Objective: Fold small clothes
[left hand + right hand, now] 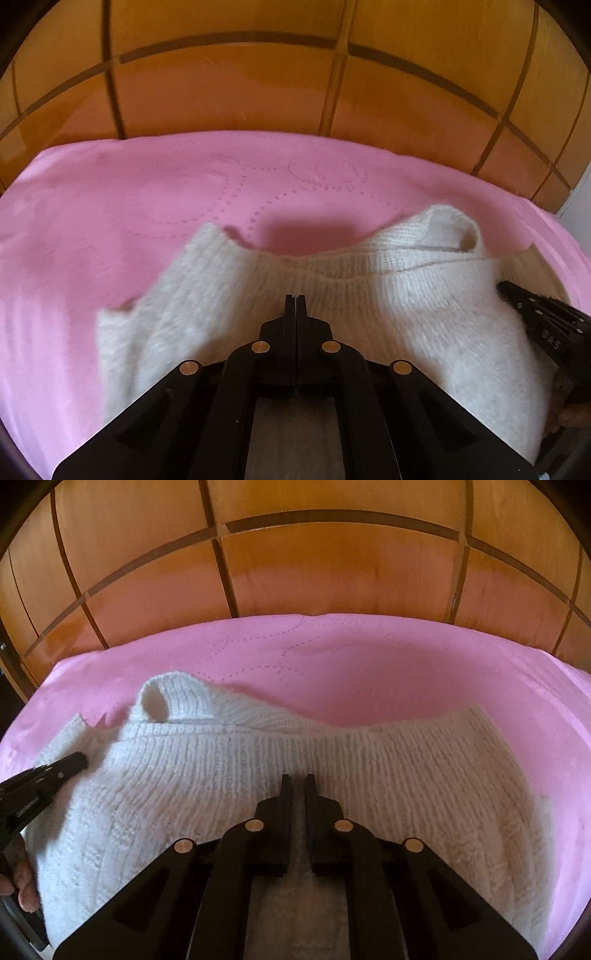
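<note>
A fluffy white knitted sweater (pixel 229 775) lies bunched on a smooth pink quilted bedspread (pixel 369 664), with a glossy orange-brown panelled wooden headboard (pixel 295 572) rising behind it. The sweater's ribbed hem runs across the middle of both views, and a rolled ribbed cuff or neck opening stands up toward the headboard.

The black two-finger left gripper (pixel 295 301) is over the knit with its jaws pressed together; no cloth shows between the tips, so whether it pinches any fabric cannot be told. The black two-finger right gripper (pixel 298 781) is over the ribbed hem with a narrow gap between its jaws, and white knit shows through that gap lower down; whether it is truly clamped on the sweater cannot be told either.

Both tools sit near the same ribbed edge, side by side. That placement suggests the person means to take the hem at two points and carry it over evenly, so the fold lands straight.

Some pale embossed lettering shows on the side of the right gripper in the left view, but it is too blurred to read. No garment label is visible.
</note>
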### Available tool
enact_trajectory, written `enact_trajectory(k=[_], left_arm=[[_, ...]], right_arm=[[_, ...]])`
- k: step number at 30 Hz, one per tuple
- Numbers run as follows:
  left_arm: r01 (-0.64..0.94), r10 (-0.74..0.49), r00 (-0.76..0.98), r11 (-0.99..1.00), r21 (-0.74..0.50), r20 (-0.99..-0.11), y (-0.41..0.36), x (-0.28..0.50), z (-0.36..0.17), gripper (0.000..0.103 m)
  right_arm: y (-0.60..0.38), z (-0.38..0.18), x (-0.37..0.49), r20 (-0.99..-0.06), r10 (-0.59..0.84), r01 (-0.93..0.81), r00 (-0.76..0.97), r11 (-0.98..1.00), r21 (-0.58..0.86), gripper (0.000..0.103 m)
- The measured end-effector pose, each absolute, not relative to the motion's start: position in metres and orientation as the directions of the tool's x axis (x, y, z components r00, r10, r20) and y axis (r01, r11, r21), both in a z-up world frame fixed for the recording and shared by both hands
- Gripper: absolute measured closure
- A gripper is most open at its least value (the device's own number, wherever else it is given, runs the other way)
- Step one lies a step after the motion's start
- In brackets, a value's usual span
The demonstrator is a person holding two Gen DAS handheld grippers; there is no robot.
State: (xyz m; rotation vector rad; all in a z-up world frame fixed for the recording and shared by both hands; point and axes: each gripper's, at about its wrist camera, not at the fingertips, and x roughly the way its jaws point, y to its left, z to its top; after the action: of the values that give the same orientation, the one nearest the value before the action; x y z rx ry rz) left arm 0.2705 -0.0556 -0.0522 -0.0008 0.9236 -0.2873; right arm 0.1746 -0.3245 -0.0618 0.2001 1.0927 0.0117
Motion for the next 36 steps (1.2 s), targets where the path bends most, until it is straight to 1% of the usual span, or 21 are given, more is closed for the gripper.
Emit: enact_trajectory(k=[1, 2, 3, 4, 6, 9, 13, 16, 18, 20, 23, 24, 25, 26, 27, 29, 30, 32, 34, 36], left_arm=[[0.247, -0.256, 0.57, 0.96, -0.135, -0.781, -0.052, 0.264, -0.047, 0.089], [0.25, -0.275, 0.576, 0.956, -0.155, -0.77, -0.046, 0.254, -0.041, 0.075], [0.248, -0.285, 0.587, 0.954, -0.167, -0.758, -0.04, 0.245, -0.036, 0.067], [0.245, -0.287, 0.598, 0.954, -0.17, -0.748, -0.034, 0.238, -0.034, 0.055], [0.224, -0.279, 0.632, 0.959, -0.174, -0.723, -0.019, 0.22, -0.026, 0.054], [0.171, -0.279, 0.652, 0.96, -0.221, -0.705, 0.012, 0.195, -0.023, 0.054], [0.111, -0.266, 0.648, 0.96, -0.258, -0.714, 0.056, 0.165, -0.032, 0.054], [0.113, -0.337, 0.609, 0.933, -0.342, -0.718, 0.086, 0.145, -0.042, 0.054], [0.139, -0.39, 0.587, 0.912, -0.386, -0.709, 0.095, 0.132, -0.047, 0.054], [0.168, -0.43, 0.571, 0.895, -0.413, -0.7, 0.098, 0.121, -0.051, 0.054], [0.191, -0.474, 0.54, 0.874, -0.448, -0.695, 0.094, 0.114, -0.058, 0.054], [0.191, -0.483, 0.53, 0.869, -0.456, -0.697, 0.091, 0.115, -0.06, 0.056], [0.183, -0.479, 0.523, 0.871, -0.456, -0.705, 0.089, 0.116, -0.062, 0.072], [0.158, -0.452, 0.52, 0.885, -0.438, -0.725, 0.087, 0.119, -0.066, 0.085], [0.115, -0.433, 0.515, 0.89, -0.441, -0.74, 0.09, 0.124, -0.072, 0.088], [0.083, -0.469, 0.508, 0.861, -0.501, -0.722, 0.098, 0.126, -0.079, 0.093], [0.077, -0.48, 0.506, 0.852, -0.517, -0.716, 0.101, 0.124, -0.08, 0.094], [0.079, -0.472, 0.509, 0.859, -0.507, -0.72, 0.101, 0.119, -0.079, 0.094], [0.099, -0.44, 0.523, 0.882, -0.461, -0.73, 0.096, 0.113, -0.071, 0.094], [0.115, -0.373, 0.553, 0.92, -0.376, -0.745, 0.086, 0.108, -0.058, 0.094]], right_arm=[[-0.325, -0.057, 0.171, -0.877, 0.106, 0.096, 0.468, 0.981, 0.17, 0.084], [-0.326, -0.053, 0.168, -0.874, 0.101, 0.1, 0.476, 0.981, 0.168, 0.072], [-0.324, -0.046, 0.163, -0.866, 0.099, 0.102, 0.49, 0.98, 0.169, 0.044], [-0.322, -0.04, 0.159, -0.856, 0.1, 0.098, 0.507, 0.98, 0.172, 0.037], [-0.315, -0.023, 0.146, -0.832, 0.115, 0.065, 0.542, 0.982, 0.179, 0.038], [-0.302, -0.008, 0.125, -0.812, 0.167, 0.02, 0.559, 0.977, 0.215, 0.033], [-0.273, 0.0, 0.106, -0.794, 0.25, -0.074, 0.554, 0.965, 0.251, 0.03], [-0.24, -0.002, 0.099, -0.794, 0.296, -0.17, 0.531, 0.955, 0.242, 0.03], [-0.219, -0.008, 0.101, -0.807, 0.28, -0.214, 0.521, 0.957, 0.195, 0.03], [-0.203, -0.02, 0.109, -0.828, 0.262, -0.221, 0.496, 0.96, 0.172, 0.03], [-0.196, -0.037, 0.125, -0.853, 0.229, -0.194, 0.47, 0.969, 0.153, 0.025], [-0.194, -0.043, 0.133, -0.856, 0.223, -0.186, 0.467, 0.971, 0.151, 0.021], [-0.193, -0.046, 0.139, -0.859, 0.221, -0.179, 0.462, 0.972, 0.154, 0.018], [-0.192, -0.048, 0.142, -0.86, 0.219, -0.173, 0.461, 0.973, 0.156, 0.018], [-0.192, -0.05, 0.145, -0.859, 0.218, -0.17, 0.463, 0.973, 0.155, 0.016], [-0.192, -0.052, 0.145, -0.851, 0.219, -0.173, 0.477, 0.973, 0.154, 0.016], [-0.192, -0.052, 0.143, -0.846, 0.221, -0.177, 0.486, 0.972, 0.152, 0.016], [-0.193, -0.052, 0.138, -0.84, 0.218, -0.18, 0.497, 0.973, 0.146, 0.016], [-0.194, -0.051, 0.133, -0.836, 0.217, -0.178, 0.504, 0.973, 0.145, 0.014], [-0.194, -0.049, 0.13, -0.833, 0.209, -0.173, 0.513, 0.975, 0.138, 0.014]])
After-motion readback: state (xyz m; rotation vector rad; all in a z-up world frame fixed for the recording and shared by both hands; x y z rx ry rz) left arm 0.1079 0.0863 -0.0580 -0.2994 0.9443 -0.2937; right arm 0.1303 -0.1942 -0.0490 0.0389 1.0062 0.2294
